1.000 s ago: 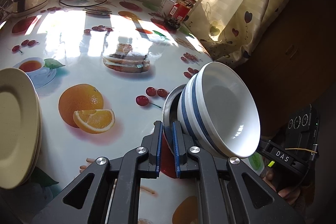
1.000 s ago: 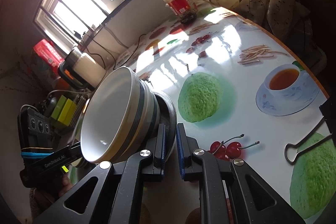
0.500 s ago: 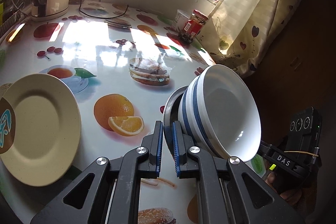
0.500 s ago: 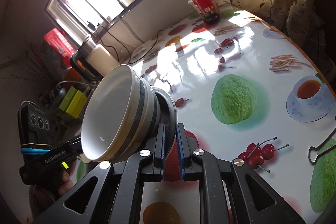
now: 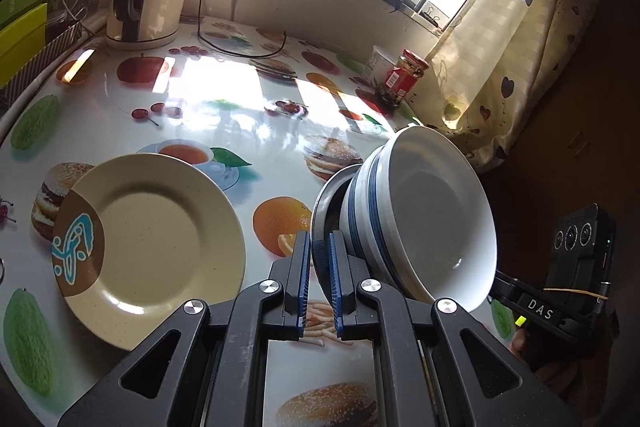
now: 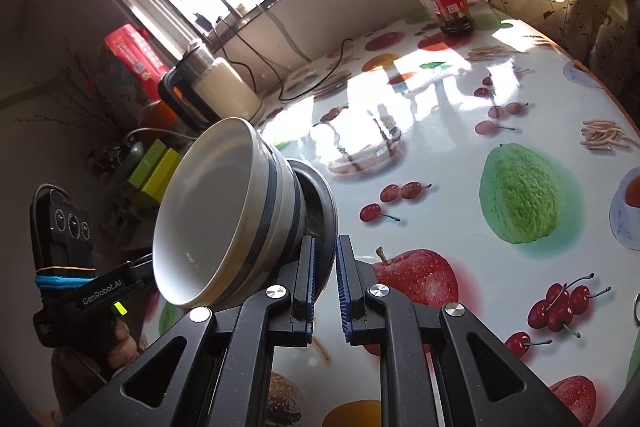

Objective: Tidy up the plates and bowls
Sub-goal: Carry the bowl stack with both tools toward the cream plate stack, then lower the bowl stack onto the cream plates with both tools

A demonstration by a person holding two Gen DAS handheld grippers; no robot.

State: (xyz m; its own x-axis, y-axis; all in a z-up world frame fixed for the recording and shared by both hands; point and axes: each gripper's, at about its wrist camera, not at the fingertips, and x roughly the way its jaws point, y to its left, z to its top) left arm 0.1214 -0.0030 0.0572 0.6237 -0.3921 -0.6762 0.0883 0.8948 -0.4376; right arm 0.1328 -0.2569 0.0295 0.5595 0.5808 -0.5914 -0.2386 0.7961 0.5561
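a stack of bowls [image 5: 420,227] is carried clear of the worktop [image 5: 224,99], tipped on its side with the open mouths turned away from the dark metal bowl [image 5: 326,211] at the bottom. the metal bowl's rim is clamped by the left gripper [image 5: 319,279] on one side and by the right gripper [image 6: 326,279] on the opposite side, so the load is shared and the stack is kept from swinging; the white, blue-banded bowls nested in it appear to be held only by their fit. in the left wrist view the stack sits just right of the gripper; in the right wrist view it sits just left. a beige plate [image 5: 148,247] lies flat on the worktop to the left of the left gripper, well apart from the bowls. it is judged that the stack is being taken to a resting place, and that the tilt could let the white bowls slide out.
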